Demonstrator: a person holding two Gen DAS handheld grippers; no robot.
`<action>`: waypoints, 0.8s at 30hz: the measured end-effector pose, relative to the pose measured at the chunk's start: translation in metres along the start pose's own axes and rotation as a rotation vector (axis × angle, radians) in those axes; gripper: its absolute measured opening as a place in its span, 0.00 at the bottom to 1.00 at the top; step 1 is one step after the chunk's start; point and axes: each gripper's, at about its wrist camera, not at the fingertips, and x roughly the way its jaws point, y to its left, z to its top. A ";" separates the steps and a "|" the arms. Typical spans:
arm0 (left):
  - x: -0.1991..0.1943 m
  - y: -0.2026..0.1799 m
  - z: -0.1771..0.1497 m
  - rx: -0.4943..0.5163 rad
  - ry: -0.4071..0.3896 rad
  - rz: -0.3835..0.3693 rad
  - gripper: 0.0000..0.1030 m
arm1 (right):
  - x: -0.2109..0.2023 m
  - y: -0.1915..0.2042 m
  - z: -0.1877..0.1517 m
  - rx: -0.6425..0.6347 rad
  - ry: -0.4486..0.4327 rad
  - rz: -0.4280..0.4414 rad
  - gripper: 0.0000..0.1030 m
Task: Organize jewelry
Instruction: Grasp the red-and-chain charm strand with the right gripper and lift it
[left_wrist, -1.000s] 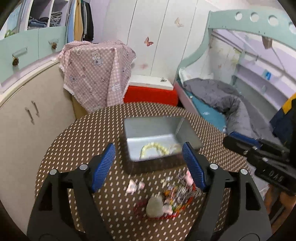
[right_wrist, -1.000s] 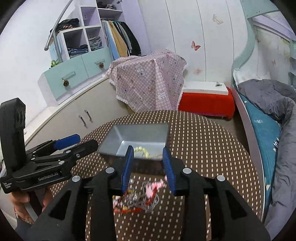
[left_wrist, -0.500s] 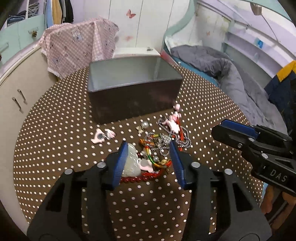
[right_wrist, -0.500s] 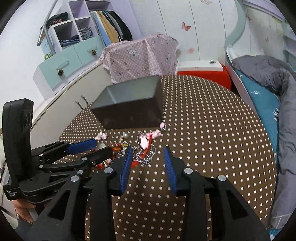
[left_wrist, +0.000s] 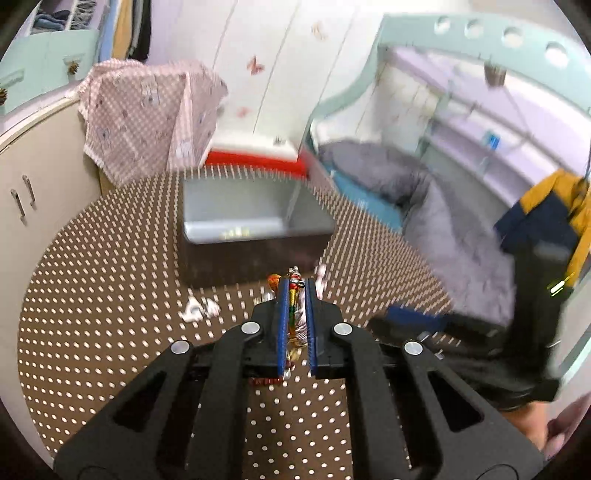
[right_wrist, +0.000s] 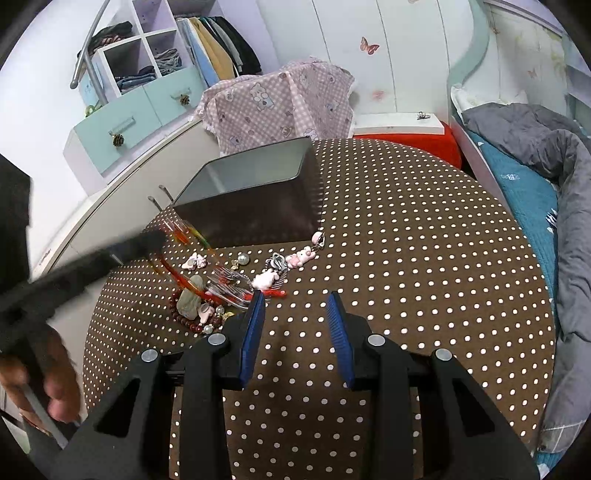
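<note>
My left gripper (left_wrist: 295, 291) is shut on a colourful beaded necklace (left_wrist: 294, 321) and holds it above the dotted table; in the right wrist view the gripper (right_wrist: 155, 236) shows blurred, with the necklace (right_wrist: 195, 258) trailing down to the pile. The metal tin (left_wrist: 255, 225) stands just beyond, with a pale yellow piece inside; it also shows in the right wrist view (right_wrist: 258, 192). More jewelry (right_wrist: 280, 266) lies on the table: pink charms, pearls, a red bead bracelet with a grey stone (right_wrist: 190, 301). My right gripper (right_wrist: 297, 299) is open and empty, right of the pile.
The round brown polka-dot table (right_wrist: 424, 258) carries everything. A small pink charm (left_wrist: 199, 310) lies left of my left gripper. A cabinet with a pink cloth (right_wrist: 280, 103) stands behind the table, a bed (right_wrist: 535, 166) to the right.
My left gripper has closed on the beaded necklace and lifted it off the pile toward the tin. My right gripper stays open and has drawn back slightly.
</note>
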 end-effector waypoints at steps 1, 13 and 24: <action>-0.006 0.001 0.002 -0.010 -0.018 -0.014 0.08 | 0.002 0.001 0.000 -0.003 0.005 0.000 0.32; -0.030 0.031 0.016 -0.112 -0.082 -0.117 0.08 | 0.013 0.037 0.006 -0.061 0.021 0.124 0.40; -0.050 0.025 0.022 -0.080 -0.118 -0.114 0.08 | 0.036 0.085 0.024 -0.219 -0.007 0.112 0.08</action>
